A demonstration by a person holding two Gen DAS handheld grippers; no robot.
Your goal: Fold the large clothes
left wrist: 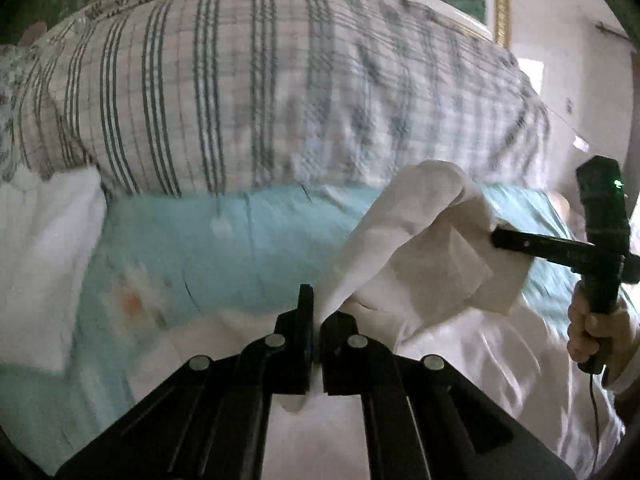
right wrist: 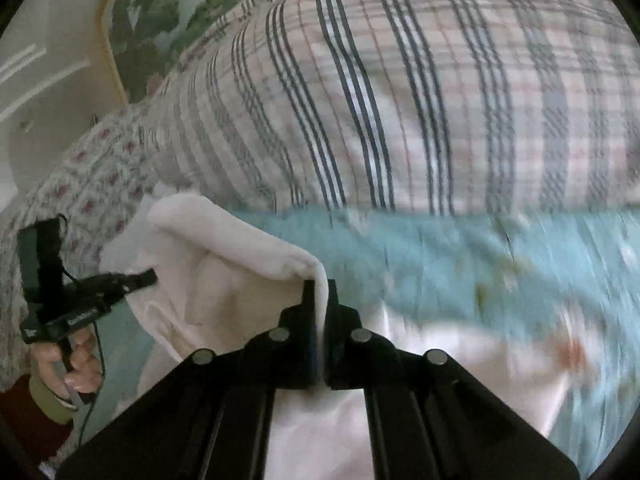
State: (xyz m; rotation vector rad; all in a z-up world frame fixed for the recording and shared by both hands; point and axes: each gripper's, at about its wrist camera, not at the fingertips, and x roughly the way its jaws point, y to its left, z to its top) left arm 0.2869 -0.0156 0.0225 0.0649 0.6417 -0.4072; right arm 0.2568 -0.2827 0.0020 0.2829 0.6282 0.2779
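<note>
Left gripper (left wrist: 316, 320) and right gripper (right wrist: 320, 312) fingers each pinch the white garment (left wrist: 420, 240), raising its edge over the bed (left wrist: 220, 240) to fold.

Close facing wrist views, shared bedspread (left wrist: 224, 248)

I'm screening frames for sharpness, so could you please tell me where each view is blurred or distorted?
Left wrist view: the striped quilt smears toward the right, the white garment is soft, the left gripper stays crisp. Right wrist view: the blue sheet streaks heavily on the right, the right gripper is sharp. Both show fisheye bending and dark corners.
</note>
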